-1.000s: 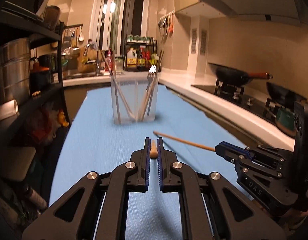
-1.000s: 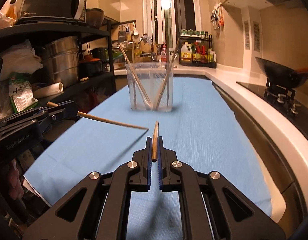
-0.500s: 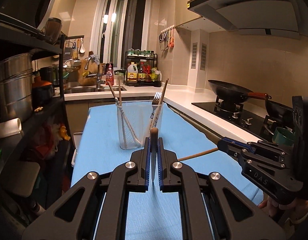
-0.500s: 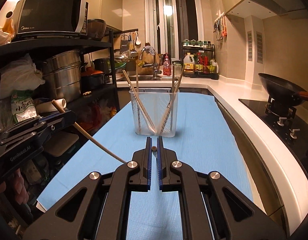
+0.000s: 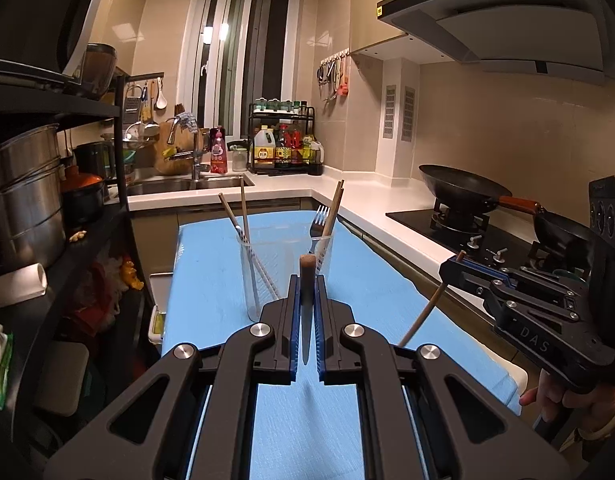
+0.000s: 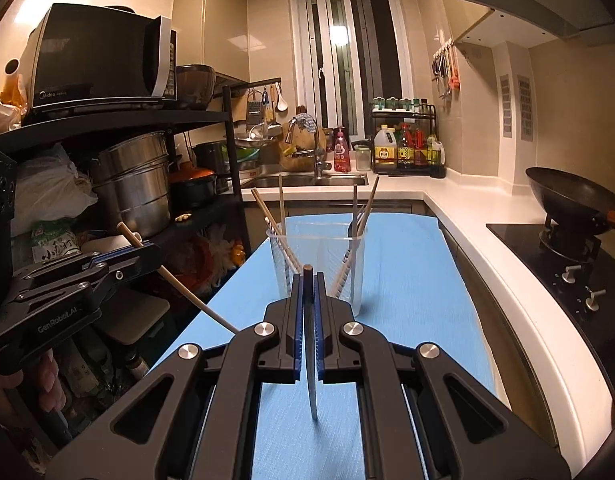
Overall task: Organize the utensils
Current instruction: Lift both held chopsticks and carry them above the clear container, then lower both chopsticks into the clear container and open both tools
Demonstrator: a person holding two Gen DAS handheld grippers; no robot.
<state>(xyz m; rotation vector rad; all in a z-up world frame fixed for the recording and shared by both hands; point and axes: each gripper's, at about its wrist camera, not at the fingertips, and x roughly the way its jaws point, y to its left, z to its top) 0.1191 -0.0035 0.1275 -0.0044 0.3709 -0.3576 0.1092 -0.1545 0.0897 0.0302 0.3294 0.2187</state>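
Note:
A clear plastic cup (image 5: 285, 268) stands on the blue mat (image 5: 211, 280) and holds several chopsticks and a fork (image 5: 319, 222). My left gripper (image 5: 306, 280) is shut on a wooden chopstick (image 5: 306, 300), held nearly upright above the mat, just short of the cup. It also shows in the right wrist view (image 6: 147, 254) with its chopstick (image 6: 187, 294) slanting down. My right gripper (image 6: 307, 284) is shut on a second chopstick (image 6: 309, 340), also near upright in front of the cup (image 6: 317, 264). It appears in the left wrist view (image 5: 457, 270).
A black shelf rack (image 6: 107, 120) with steel pots and a microwave stands left of the mat. A sink (image 5: 187, 182) and bottle rack (image 5: 283, 148) lie behind. A stove with a wok (image 5: 463, 190) is on the right counter.
Both grippers have risen and tilted, so each chopstick went from lying flat near the mat to standing nearly upright. The cup now sits closer to the fingertips.

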